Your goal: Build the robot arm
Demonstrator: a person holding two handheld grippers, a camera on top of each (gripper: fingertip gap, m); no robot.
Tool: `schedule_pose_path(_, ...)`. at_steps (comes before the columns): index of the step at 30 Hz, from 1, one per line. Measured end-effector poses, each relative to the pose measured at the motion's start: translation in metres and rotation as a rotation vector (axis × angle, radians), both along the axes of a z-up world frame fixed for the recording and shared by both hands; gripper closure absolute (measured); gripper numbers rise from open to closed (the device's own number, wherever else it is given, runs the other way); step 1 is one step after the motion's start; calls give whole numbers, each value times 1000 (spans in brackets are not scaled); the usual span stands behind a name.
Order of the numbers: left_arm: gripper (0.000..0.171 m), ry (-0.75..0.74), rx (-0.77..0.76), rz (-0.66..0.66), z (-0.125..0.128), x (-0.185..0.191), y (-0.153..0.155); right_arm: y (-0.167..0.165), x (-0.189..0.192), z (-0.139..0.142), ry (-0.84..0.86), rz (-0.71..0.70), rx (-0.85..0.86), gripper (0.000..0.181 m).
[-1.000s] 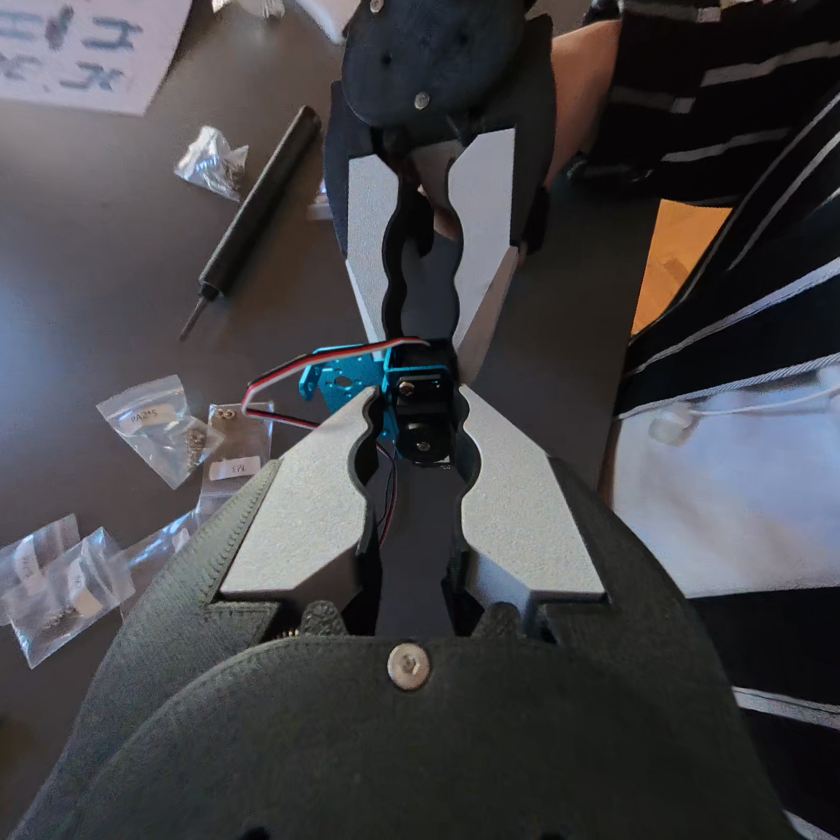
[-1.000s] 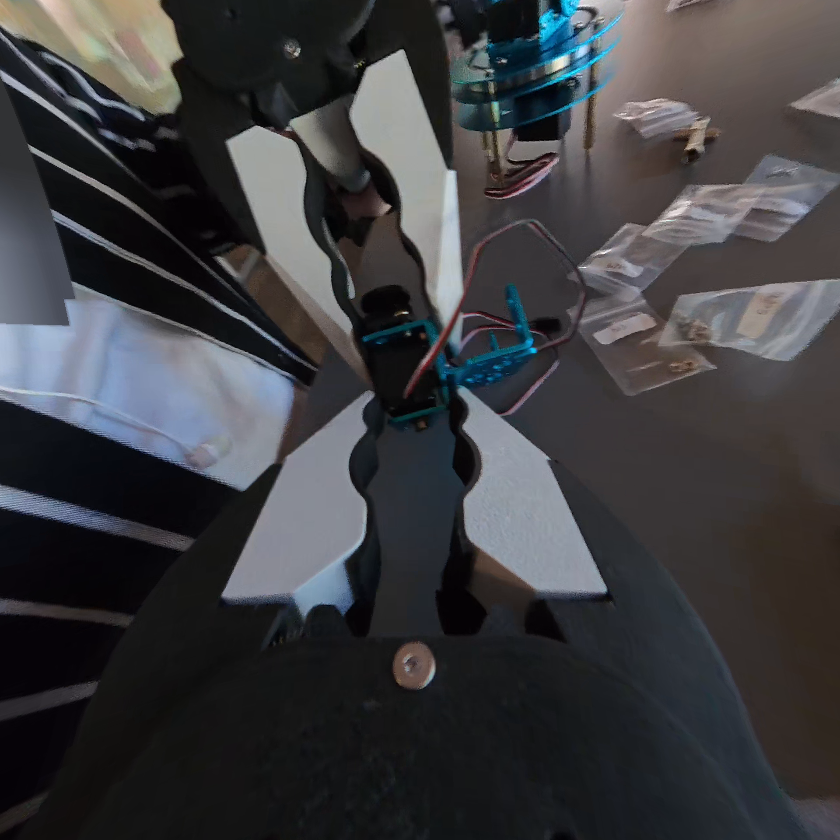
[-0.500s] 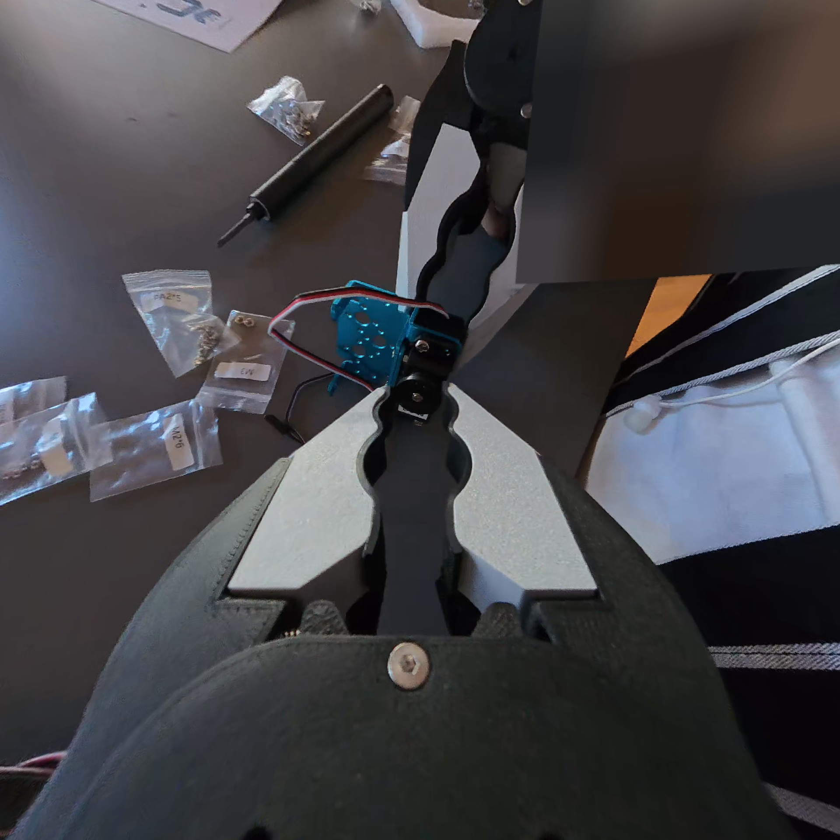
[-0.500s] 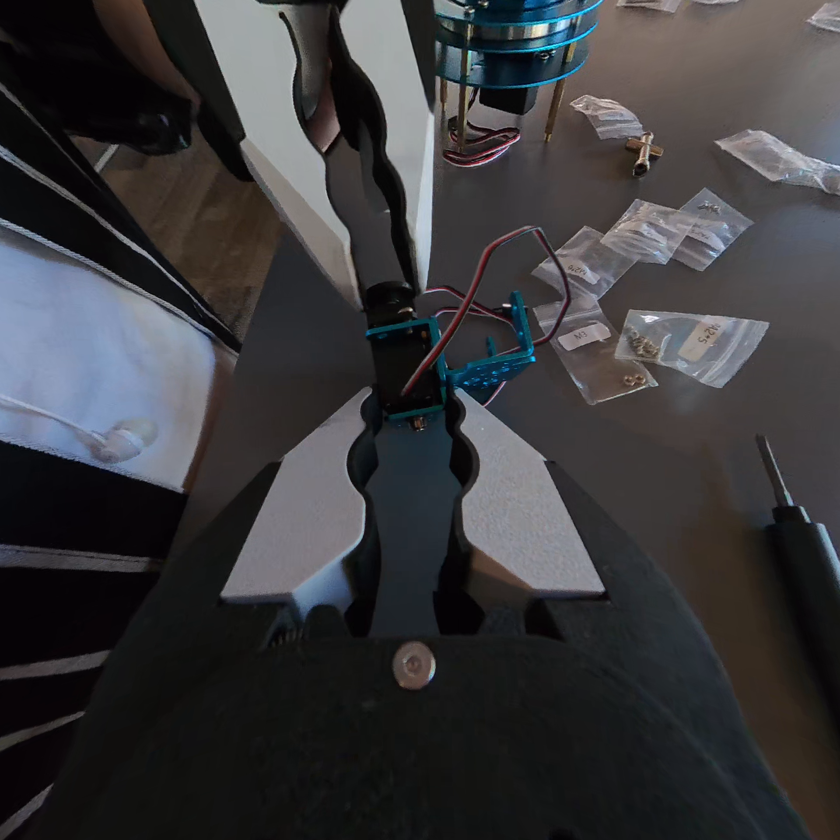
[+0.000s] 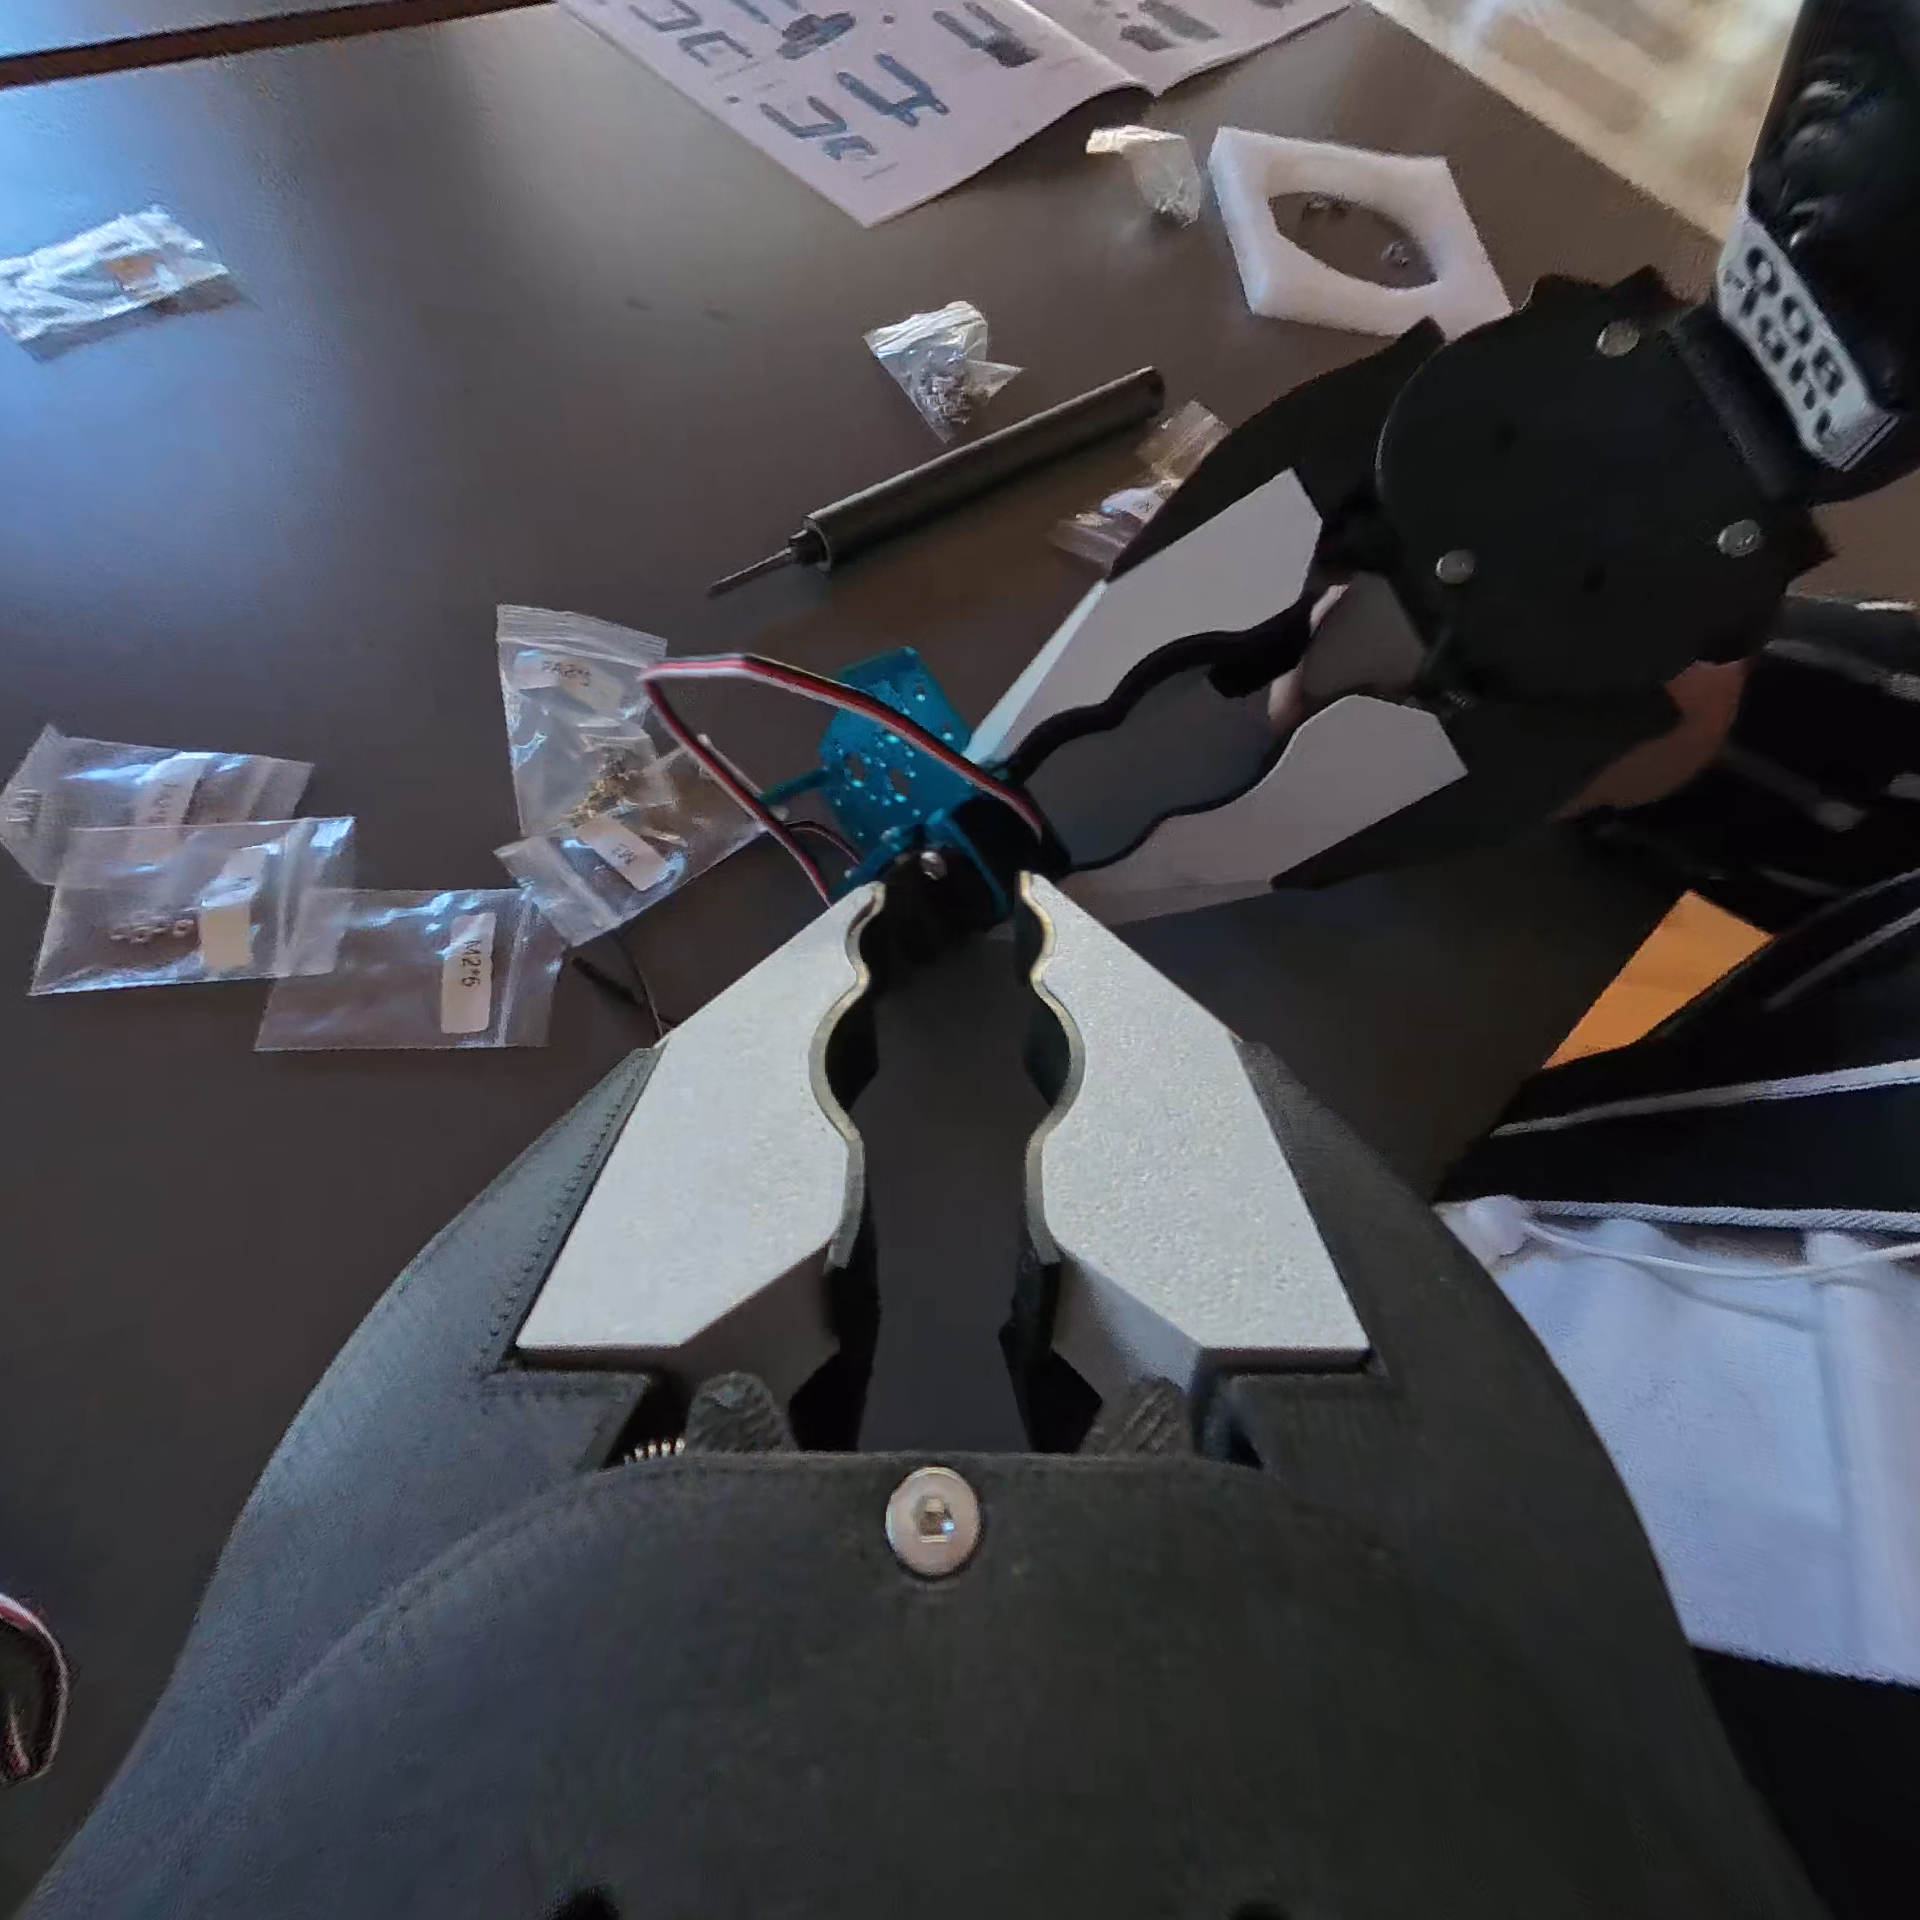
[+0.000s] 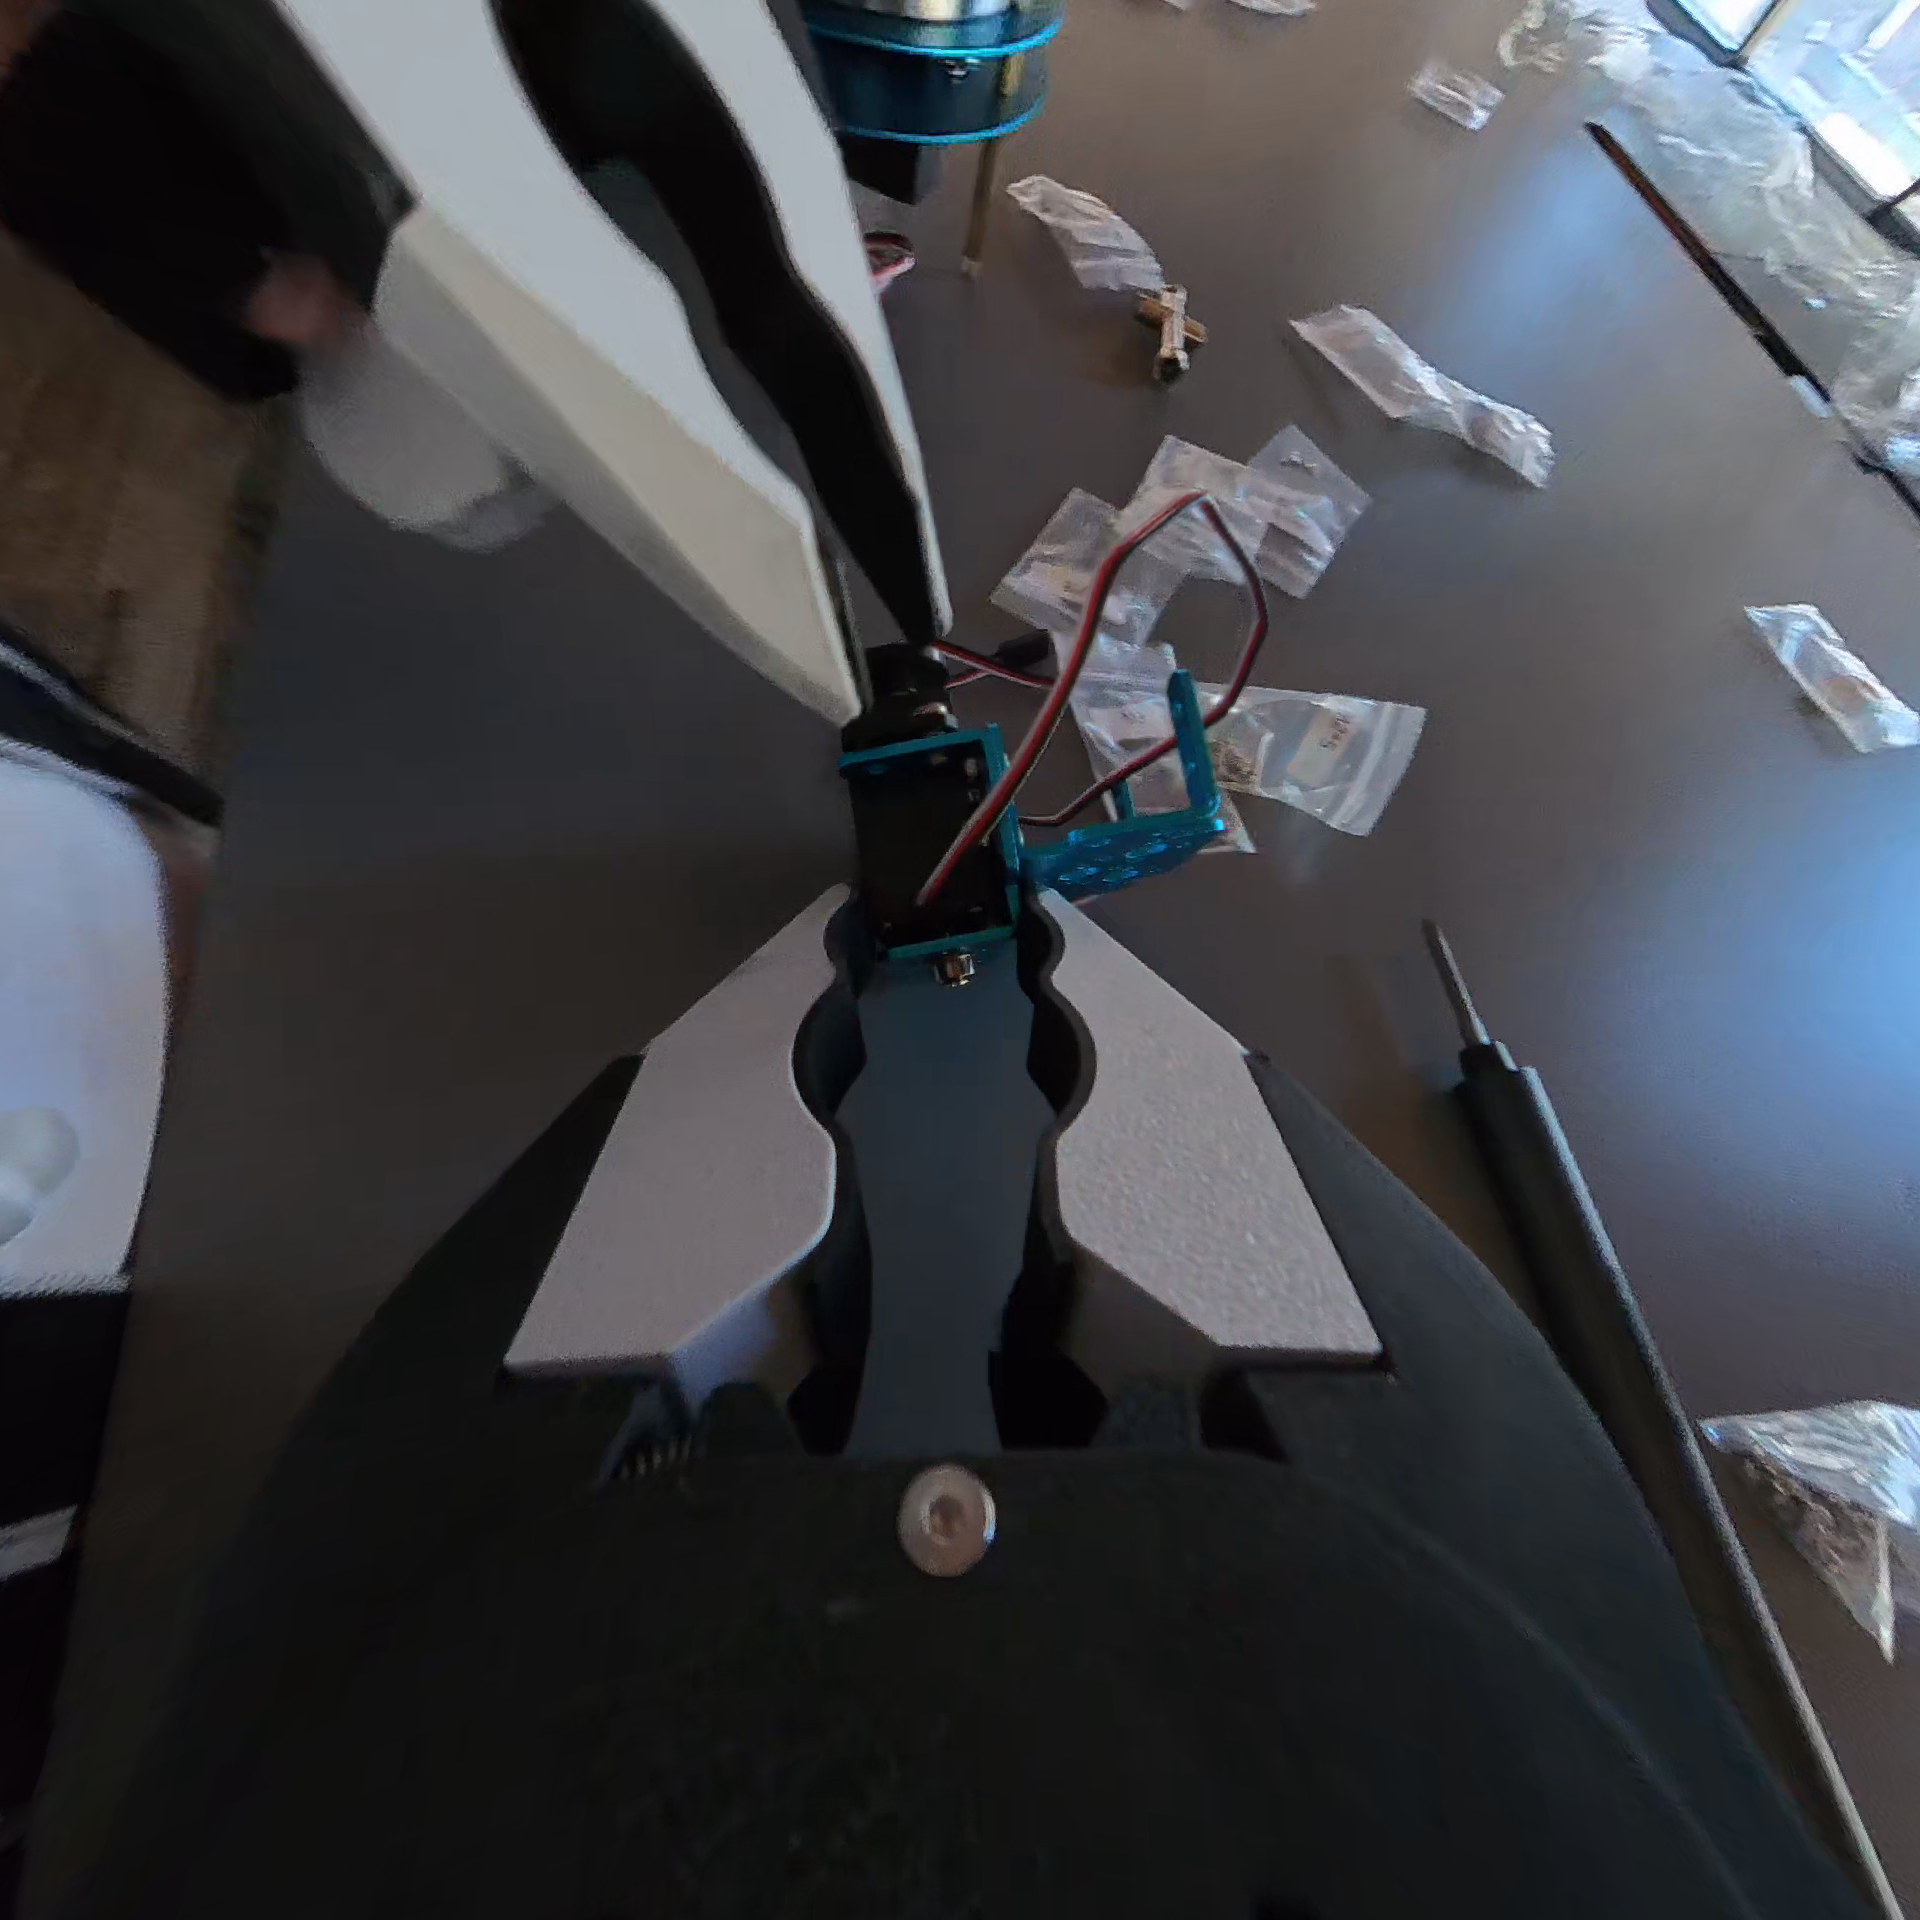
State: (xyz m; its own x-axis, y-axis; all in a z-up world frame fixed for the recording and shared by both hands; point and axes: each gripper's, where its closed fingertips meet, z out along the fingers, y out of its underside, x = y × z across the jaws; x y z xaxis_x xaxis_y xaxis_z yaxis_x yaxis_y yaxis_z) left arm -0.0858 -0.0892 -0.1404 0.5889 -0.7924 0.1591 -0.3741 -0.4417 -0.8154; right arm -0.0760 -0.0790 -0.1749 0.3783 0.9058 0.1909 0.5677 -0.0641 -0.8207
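A black servo [image 5: 971, 842] in a blue metal frame, with a perforated blue bracket [image 5: 883, 774] and a red, white and black wire [image 5: 727, 670], hangs just above the dark table [image 5: 364, 468]. My left gripper [image 5: 943, 899] is shut on one end of the servo. My right gripper [image 6: 940, 914] is shut on the other end of the servo [image 6: 925, 842]; the bracket [image 6: 1127, 836] sticks out to its right. Each gripper shows in the other's view, meeting it tip to tip at an angle: the right one [image 5: 1023, 831] comes from the upper right, the left one [image 6: 899, 665] from the upper left.
A black screwdriver [image 5: 966, 478] and several clear bags of screws [image 5: 395, 966] lie on the table. A white foam frame [image 5: 1351, 239] and a printed sheet [image 5: 883, 83] lie farther back. A blue round assembly on posts [image 6: 925, 73] stands behind. A person's clothing [image 5: 1714, 1403] is along the table edge.
Both grippers kept hold of the servo and swung it around. In the left wrist view the right gripper has moved from straight ahead to the upper right, and the bracket has tilted.
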Motion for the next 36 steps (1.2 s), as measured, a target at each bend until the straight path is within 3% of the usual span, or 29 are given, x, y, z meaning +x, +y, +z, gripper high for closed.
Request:
schedule_pose_path(9, 165, 49, 123, 100, -3, 3, 9, 6, -1, 1, -52, -84, 76, 155)
schedule_pose_path(13, 160, 47, 121, 111, -5, 4, 10, 8, -1, 1, -69, -102, 94, 155)
schedule_pose_path(32, 165, 211, 268, 134, -7, -3, 21, 16, -6, 0, -122, -201, 126, 155)
schedule_pose_path(36, 165, 166, 242, 132, -7, -2, 22, 17, -6, 0, -100, -200, 104, 155)
